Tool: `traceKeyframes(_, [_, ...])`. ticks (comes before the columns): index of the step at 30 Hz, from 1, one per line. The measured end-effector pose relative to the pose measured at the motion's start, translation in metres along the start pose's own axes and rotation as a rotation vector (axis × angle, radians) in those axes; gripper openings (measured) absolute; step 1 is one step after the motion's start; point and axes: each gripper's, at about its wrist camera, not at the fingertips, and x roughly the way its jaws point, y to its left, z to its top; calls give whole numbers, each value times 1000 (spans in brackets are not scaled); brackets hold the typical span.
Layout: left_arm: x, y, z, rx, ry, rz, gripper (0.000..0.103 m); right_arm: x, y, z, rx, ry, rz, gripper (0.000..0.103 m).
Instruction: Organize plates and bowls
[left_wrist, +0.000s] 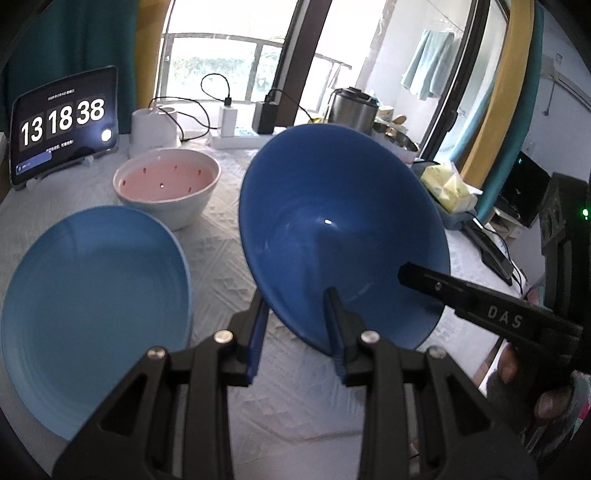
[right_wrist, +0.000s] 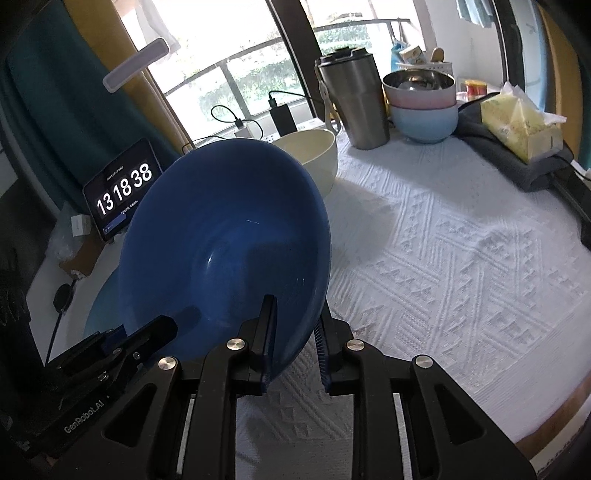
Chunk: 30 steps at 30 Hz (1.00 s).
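A dark blue bowl (left_wrist: 332, 221) hangs tilted above the white cloth, its inside facing both cameras. My left gripper (left_wrist: 295, 299) is shut on its near rim, one finger inside and one outside. My right gripper (right_wrist: 297, 306) is shut on the rim of the same bowl (right_wrist: 229, 236) further round. A right gripper finger (left_wrist: 424, 278) shows inside the bowl in the left wrist view. A left gripper finger (right_wrist: 155, 330) shows at the lower left of the right wrist view. A light blue plate (left_wrist: 96, 295) lies left of the bowl. A cream bowl with a pink, red-dotted inside (left_wrist: 166, 181) stands behind the plate.
A tablet showing a clock (left_wrist: 62, 125) leans at the back left, with chargers and cables (left_wrist: 266, 114) along the window. A steel tumbler (right_wrist: 354, 99), stacked bowls (right_wrist: 421, 107) and a tissue pack (right_wrist: 517, 125) stand at the back right. The white cloth (right_wrist: 461, 258) reaches the table edge (right_wrist: 554, 424).
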Motion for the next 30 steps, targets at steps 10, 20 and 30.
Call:
traceKeyframes(10, [0, 6, -5, -7, 19, 2, 32, 12, 4, -5, -6, 52, -3, 31])
traceKeyframes(20, [-6, 6, -6, 2, 1, 11, 32, 9, 0, -4, -9, 29, -7, 38])
traceKeyframes(30, [-12, 10, -3, -13, -20, 14, 32, -1, -2, 2, 4, -8, 8, 38])
